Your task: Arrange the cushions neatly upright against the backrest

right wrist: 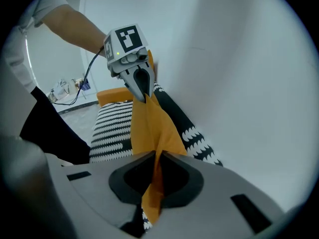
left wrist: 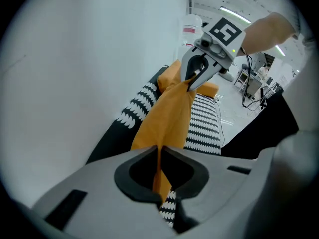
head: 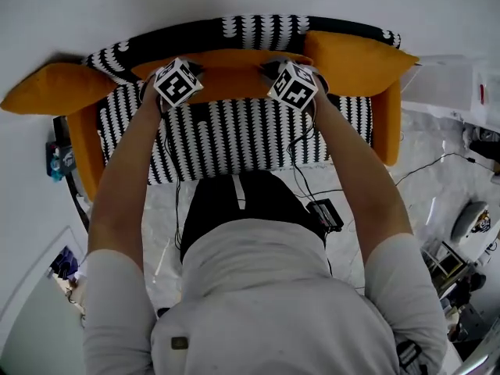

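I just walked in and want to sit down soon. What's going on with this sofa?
A person holds a gripper in each hand. The left gripper and right gripper are both shut on one edge of an orange cushion, holding it along the backrest of the black-and-white sofa. A second cushion sticks out past one armrest; a third cushion leans in the opposite corner.
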